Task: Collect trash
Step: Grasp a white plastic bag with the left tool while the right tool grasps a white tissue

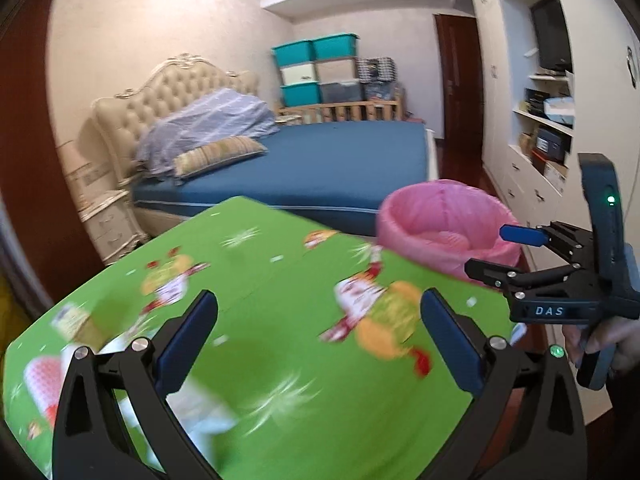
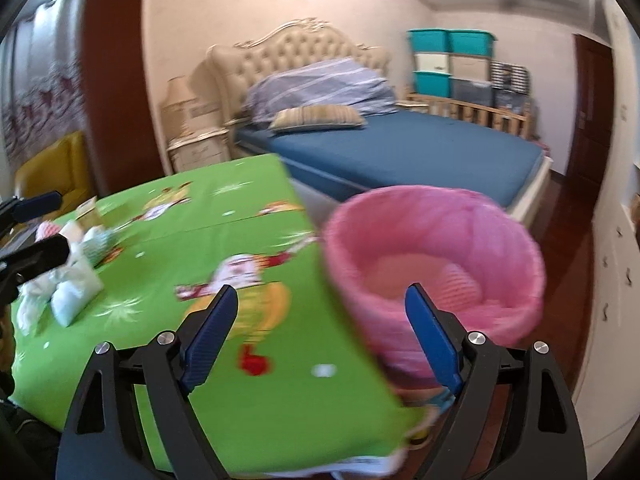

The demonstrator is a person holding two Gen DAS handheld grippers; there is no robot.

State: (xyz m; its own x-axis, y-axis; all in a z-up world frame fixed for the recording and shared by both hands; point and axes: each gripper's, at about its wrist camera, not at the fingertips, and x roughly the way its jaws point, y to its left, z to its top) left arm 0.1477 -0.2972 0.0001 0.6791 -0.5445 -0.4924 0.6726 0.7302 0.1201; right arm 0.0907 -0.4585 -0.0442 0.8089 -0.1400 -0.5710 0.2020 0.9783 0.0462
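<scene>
Both hand-held grippers gape wide and carry nothing. Taking the pink-lined bin [image 2: 436, 264] as landmark: the right hand-held gripper [image 2: 320, 328] hovers at the counter [image 2: 248, 216] edge beside it; the crumpled white trash [image 2: 68, 280] lies well left of it, nearer the left hand-held gripper [image 1: 320, 340], so that arm looks better placed

The letters "DAS" are seen in pale print on the black body of the right tongs [image 1: 486, 252], in the left wrist view. No other words or numbers can be read. Small labels are seen on the storage boxes [image 1: 316, 68] by the far wall, but they are too blurred to be read. The pictures on the green tabletop [image 1: 280, 280] are blurred too.
</scene>
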